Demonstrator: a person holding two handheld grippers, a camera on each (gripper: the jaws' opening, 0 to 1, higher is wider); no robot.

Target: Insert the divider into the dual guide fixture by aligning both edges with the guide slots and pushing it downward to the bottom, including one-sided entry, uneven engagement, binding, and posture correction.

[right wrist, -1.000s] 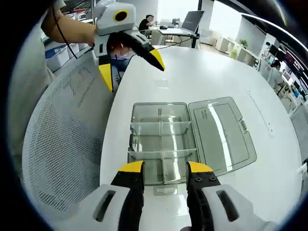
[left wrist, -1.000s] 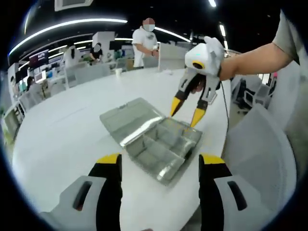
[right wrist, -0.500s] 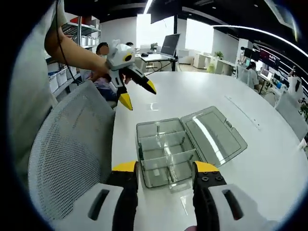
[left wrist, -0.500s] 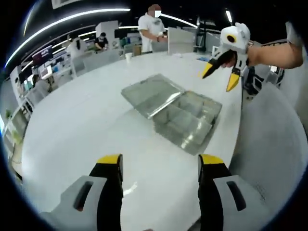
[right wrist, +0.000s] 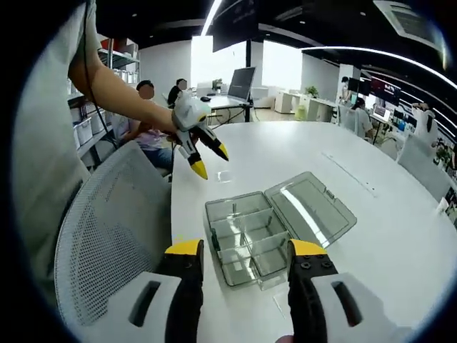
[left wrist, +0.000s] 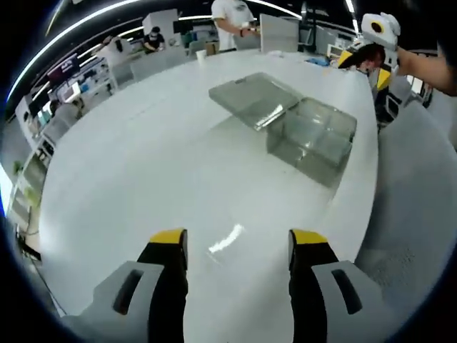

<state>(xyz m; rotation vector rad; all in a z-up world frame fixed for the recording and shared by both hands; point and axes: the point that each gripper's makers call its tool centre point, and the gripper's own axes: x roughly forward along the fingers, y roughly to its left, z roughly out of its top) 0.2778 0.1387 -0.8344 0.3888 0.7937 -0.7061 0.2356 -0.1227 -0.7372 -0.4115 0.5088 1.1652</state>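
Observation:
A clear plastic compartment box (right wrist: pixel 246 239) lies on the white table (right wrist: pixel 371 243) with its lid (right wrist: pixel 310 207) folded flat beside it. Clear dividers (right wrist: pixel 243 230) stand inside it. My right gripper (right wrist: pixel 246 250) is held back from the box's near edge, open, with nothing between its fingers. In the left gripper view the box (left wrist: pixel 314 136) and its lid (left wrist: pixel 253 96) lie well ahead, and my left gripper (left wrist: pixel 237 243) hangs open and bare over the table (left wrist: pixel 143 164). The left gripper (right wrist: pixel 212 162) appears beyond the box, and the right gripper (left wrist: pixel 364 66) is at the top right, both raised.
A grey mesh chair (right wrist: pixel 107 229) stands against the table edge next to the box, also seen as the chair (left wrist: pixel 407 214). A laptop (right wrist: pixel 241 82) sits at the far end. People sit and stand at desks in the background.
Both grippers have drawn back and up from the box, which now looks smaller and farther off in both views. Both stay open. The box has not moved.

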